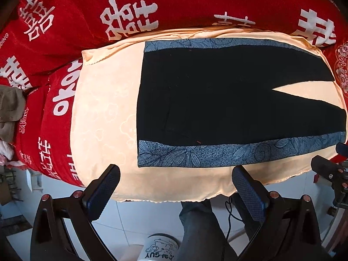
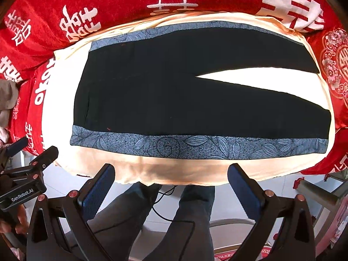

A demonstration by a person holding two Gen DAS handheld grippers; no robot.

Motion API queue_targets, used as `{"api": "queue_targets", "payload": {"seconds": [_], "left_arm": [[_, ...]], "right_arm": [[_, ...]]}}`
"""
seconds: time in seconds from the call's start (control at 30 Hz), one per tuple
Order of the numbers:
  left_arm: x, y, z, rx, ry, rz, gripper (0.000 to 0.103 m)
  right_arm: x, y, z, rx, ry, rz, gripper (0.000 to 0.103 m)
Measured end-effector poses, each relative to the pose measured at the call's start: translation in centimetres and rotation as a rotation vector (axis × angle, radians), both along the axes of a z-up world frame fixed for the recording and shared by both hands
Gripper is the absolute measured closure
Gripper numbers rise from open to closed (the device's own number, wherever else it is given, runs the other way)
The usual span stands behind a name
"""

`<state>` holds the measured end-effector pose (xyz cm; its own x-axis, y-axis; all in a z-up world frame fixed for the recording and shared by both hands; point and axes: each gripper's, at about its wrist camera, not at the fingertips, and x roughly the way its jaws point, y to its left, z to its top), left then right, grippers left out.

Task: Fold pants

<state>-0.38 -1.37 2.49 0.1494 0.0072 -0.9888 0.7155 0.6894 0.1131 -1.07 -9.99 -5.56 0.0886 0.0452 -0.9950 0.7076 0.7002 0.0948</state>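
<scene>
Ahead of both grippers, the black pants [image 1: 206, 100] are spread flat on the cream cloth [image 1: 104, 100], long axis running left to right, waistband leftward. The left gripper [image 1: 176, 187] and right gripper [image 2: 171, 182] are held spread apart, empty, short of the near blue-trimmed edge.

Ahead of the fingers, matt black cloth pants [image 1: 206, 100] are seen, edged with speckled blue leaf-printed fabric. A peach cloth [image 1: 104, 108] with a faint embossed sheen is spread beneath them, over plush red fabric [image 1: 87, 10]. The finger pads [image 1: 102, 193] are faced with blue textured rubber on matt black plastic.
</scene>
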Motion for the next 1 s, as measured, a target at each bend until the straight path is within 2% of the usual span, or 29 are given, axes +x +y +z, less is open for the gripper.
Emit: {"api": "queue_targets", "payload": {"seconds": [1.0], "left_arm": [[-0.11,-0.54,-0.11,0.021,-0.018,-0.015,0.0]], "right_arm": [[0.0,-0.63,-0.02,-0.004,0.011,-0.007,0.0]]}}
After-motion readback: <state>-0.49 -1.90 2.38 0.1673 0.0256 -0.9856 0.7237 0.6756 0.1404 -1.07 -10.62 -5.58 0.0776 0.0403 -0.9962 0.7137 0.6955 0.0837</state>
